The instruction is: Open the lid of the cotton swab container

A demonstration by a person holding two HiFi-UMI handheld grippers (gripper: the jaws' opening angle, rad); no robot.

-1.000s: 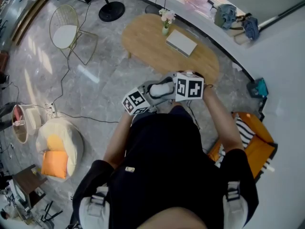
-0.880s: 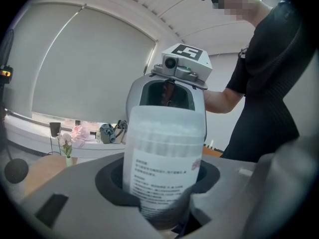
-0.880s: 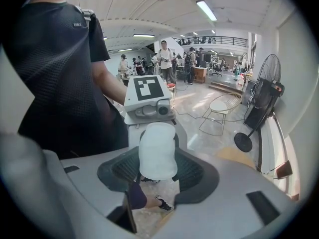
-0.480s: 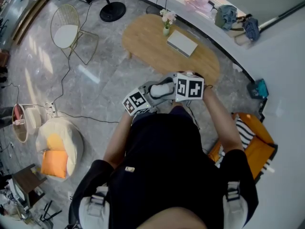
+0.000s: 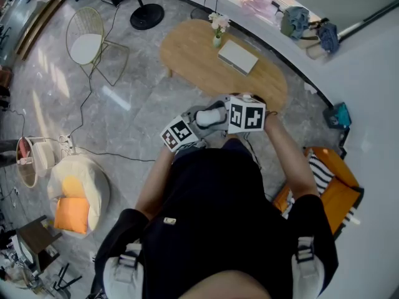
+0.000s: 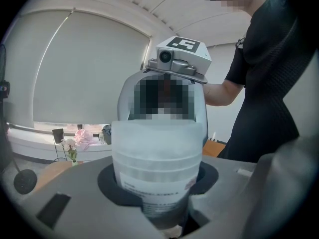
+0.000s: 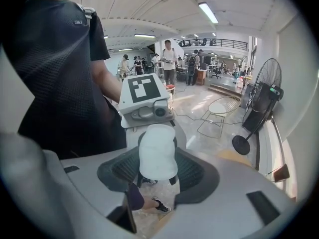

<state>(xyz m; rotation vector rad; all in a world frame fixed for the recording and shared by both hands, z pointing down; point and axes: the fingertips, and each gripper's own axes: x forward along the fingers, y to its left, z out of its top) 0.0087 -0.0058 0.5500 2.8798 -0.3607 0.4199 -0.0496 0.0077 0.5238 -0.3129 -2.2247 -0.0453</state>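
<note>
The lid point(image 6: 157, 139) is judged still seated on the cotton swab container point(image 6: 157, 176); opening remains to be done. The container is carried in mid-air between both grippers. The right gripper point(image 7: 157, 176) is clamped on one end, and the left gripper point(image 6: 158, 210), its jaws just closed further, on the labelled body.

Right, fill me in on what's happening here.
A person holds a gripper in each hand, with a cotton swab container held up in the air between them. The right gripper is clamped on one end of it. The left gripper has just been closing its jaws and now grips the labelled body. The lid looks to be still on, so the opening itself has not started.
</note>
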